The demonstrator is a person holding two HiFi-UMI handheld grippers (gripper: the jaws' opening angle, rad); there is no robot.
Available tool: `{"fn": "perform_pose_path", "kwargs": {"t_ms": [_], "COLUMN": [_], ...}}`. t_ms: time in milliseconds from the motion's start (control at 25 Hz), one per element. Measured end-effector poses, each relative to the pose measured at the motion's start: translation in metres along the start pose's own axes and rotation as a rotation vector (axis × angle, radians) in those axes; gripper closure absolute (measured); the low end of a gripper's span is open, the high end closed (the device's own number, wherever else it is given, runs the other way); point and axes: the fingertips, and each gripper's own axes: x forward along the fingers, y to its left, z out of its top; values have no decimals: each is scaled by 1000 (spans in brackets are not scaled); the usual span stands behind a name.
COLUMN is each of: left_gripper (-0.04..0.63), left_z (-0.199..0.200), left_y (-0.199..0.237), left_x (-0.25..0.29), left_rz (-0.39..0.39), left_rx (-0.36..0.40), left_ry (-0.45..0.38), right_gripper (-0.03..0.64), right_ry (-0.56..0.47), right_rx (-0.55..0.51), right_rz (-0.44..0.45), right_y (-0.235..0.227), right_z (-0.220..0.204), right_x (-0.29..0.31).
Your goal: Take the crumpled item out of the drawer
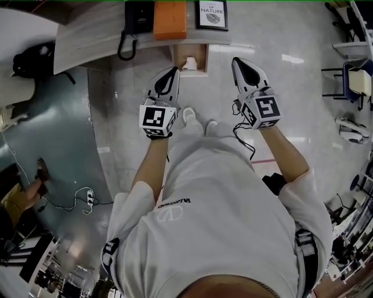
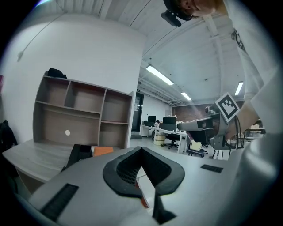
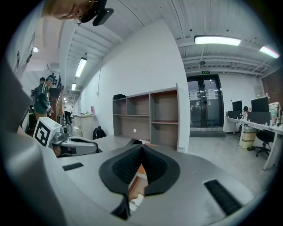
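Nearest to me is the white T-shirt [image 1: 221,233], with both forearms stretched straight out ahead, roughly parallel. Each hand holds its gripper with the marker cube facing up and the nose pointing away, tipped only slightly down.

The left gripper [image 1: 173,71] has its jaws pressed together at the tips with nothing between them, and they sit just short of the drawer's near-left corner. The right gripper [image 1: 236,60] is the same, closed and empty, a bit to the right of the drawer [image 1: 176,58].

The drawer is pulled open under the desk [image 1: 87,41], and the white crumpled item [image 1: 190,63] is lying inside it. Further back on the desktop are a black phone [image 1: 138,17], an orange box [image 1: 170,19] and a framed picture [image 1: 211,14].
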Motion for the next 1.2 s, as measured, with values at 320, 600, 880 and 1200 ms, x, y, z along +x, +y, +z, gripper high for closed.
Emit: {"fn": "perform_pose_path", "kwargs": {"t_ms": [320, 600, 880, 1200], "left_gripper": [595, 595, 595, 595], "left_z": [-54, -103, -160, -217], "left_y": [7, 6, 9, 25], "left_x": [36, 69, 102, 129], "left_rz": [23, 25, 32, 65], "left_rx": [-109, -148, -189, -206], "left_ry": [78, 160, 214, 266], "right_gripper": [615, 615, 615, 615], "right_ry": [77, 142, 203, 279], "right_rx": [25, 51, 81, 137], "right_rz": [53, 71, 81, 96], "right_y": [5, -6, -11, -11], "right_z": [-58, -113, -174, -241], "right_x": [44, 79, 107, 136]}}
